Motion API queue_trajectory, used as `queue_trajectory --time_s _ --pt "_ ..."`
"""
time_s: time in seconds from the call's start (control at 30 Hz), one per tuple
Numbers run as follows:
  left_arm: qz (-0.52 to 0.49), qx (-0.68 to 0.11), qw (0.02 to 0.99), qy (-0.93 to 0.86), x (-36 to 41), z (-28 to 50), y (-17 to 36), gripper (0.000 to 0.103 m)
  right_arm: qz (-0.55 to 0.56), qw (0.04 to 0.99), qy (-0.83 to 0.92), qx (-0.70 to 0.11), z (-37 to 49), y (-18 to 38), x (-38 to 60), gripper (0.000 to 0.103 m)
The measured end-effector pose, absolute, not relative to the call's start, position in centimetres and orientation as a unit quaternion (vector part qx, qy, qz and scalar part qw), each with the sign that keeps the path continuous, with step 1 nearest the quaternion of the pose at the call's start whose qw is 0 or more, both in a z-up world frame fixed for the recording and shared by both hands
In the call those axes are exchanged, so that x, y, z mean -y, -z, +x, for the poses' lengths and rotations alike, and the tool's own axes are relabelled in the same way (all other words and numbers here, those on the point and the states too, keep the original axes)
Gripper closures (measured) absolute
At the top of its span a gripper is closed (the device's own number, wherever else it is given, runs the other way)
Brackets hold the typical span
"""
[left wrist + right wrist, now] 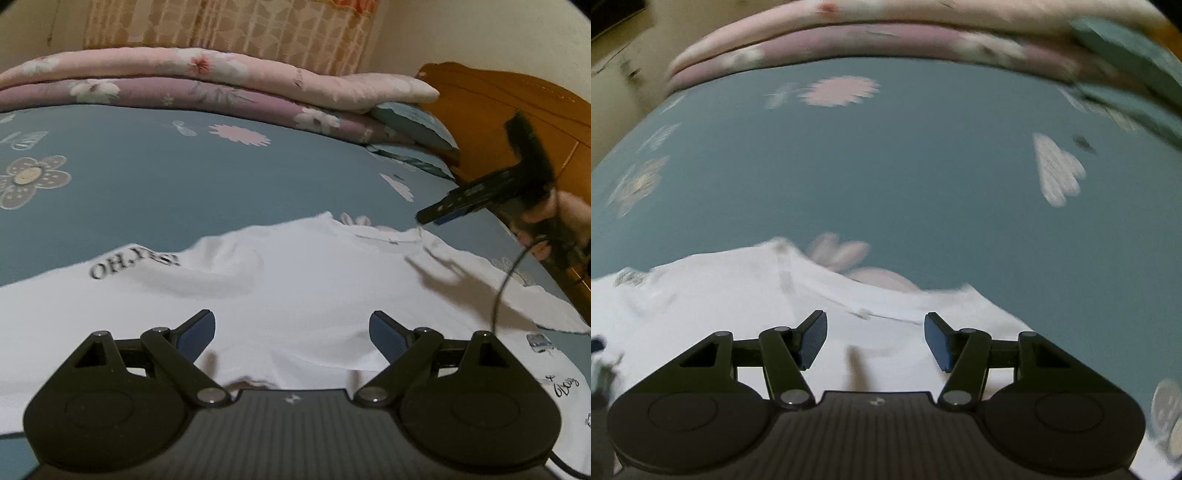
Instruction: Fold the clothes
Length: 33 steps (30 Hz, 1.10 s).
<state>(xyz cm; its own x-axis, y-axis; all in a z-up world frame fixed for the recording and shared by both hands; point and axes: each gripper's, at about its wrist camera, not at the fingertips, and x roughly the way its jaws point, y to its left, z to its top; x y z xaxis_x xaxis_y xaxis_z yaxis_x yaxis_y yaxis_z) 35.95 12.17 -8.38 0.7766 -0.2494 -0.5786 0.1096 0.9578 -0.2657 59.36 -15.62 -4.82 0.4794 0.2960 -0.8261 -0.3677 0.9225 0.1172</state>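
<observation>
A bed covered by a teal floral sheet (229, 177) fills both views. Along its far edge a stack of folded quilts (207, 81), pink over mauve, is seen, with a teal pillow (417, 122) tucked at the stack's right end. A wooden headboard (517, 110) is seen on the right of the left wrist view, and a patterned curtain (229, 26) hangs behind the quilts.

The white T-shirt (295, 280) is spread flat on the sheet on the near side of the bed, well apart from the quilts. Black lettering, "OH.YES!" (135, 264), is printed near its left part. The neckline (849, 302) is seen in the right wrist view, which is motion-blurred.

The left gripper (291, 332) is held low over the shirt with its jaws spread wide; nothing is held between the blue pads (197, 334).

The right gripper (875, 338) is held over the shirt's collar area with its jaws apart and nothing between them. In the left wrist view it (430, 218) is seen raised above the shirt's right side, gripped by a hand (554, 225), with a cable (506, 280) trailing down.
</observation>
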Motion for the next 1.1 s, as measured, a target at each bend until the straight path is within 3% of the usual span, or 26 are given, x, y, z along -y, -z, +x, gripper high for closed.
queue_trajectory --time_s 0.23,0.53,0.77,1.1 --pt "-0.152 -0.320 0.934 0.052 -16.8 35.6 8.5 0.012 -0.109 0.845 -0.313 -0.420 60.1 1.4 7.2 0.040" --pt "-0.174 -0.356 0.918 -0.004 -20.0 36.6 10.6 0.012 -0.226 0.783 -0.428 -0.391 61.7 7.6 -5.2 0.040" --pt "-0.176 -0.359 0.916 0.002 -20.0 36.6 11.0 0.012 -0.236 0.769 -0.462 -0.374 60.2 9.4 -8.3 0.040" --pt "-0.174 -0.363 0.915 -0.032 -21.5 36.2 11.1 0.012 -0.202 0.750 -0.415 -0.473 56.4 9.8 -9.3 0.040"
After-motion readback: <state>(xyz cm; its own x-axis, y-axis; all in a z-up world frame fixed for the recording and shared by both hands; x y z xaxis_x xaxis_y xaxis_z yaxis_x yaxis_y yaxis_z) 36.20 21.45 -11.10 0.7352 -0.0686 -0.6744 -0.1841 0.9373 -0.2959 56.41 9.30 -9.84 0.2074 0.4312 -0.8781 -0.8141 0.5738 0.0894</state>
